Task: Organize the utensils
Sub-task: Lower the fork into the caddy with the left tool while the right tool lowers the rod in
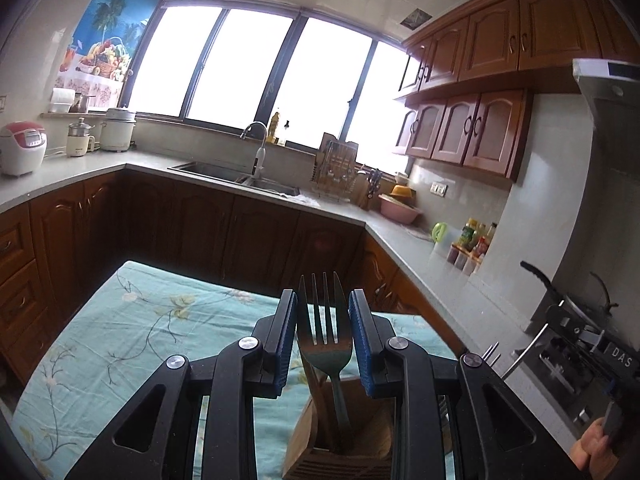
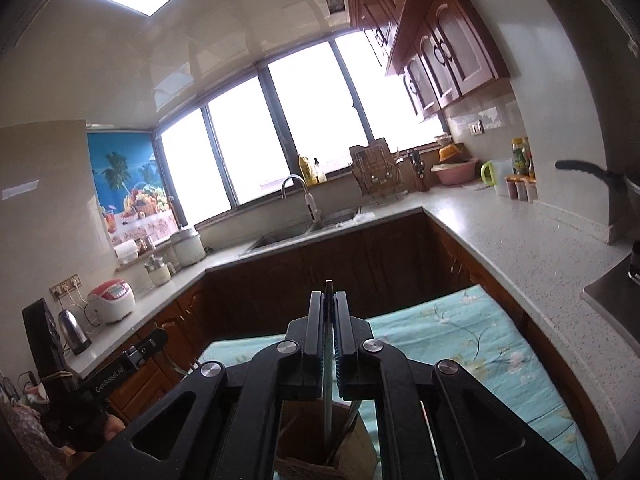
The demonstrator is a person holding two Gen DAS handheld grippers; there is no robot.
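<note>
Between the left gripper (image 1: 323,318) pads, a fork (image 1: 325,340) (tines up) above a wooden holder (image 1: 340,440).

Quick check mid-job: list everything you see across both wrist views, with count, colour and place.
fork: 1, metal, upright between the open left fingers, handle in the holder
holder: 1, wood, on the cloth
thin utensil: 1, dark, edge-on in the right gripper, above the holder
cloth: 1, teal floral, on the table
rice cooker: 1, white and red, left counter
sink: 1, steel, under the window
basin: 1, pink, right counter
left gripper: black, blue pads, open
right gripper: black, shut
</note>
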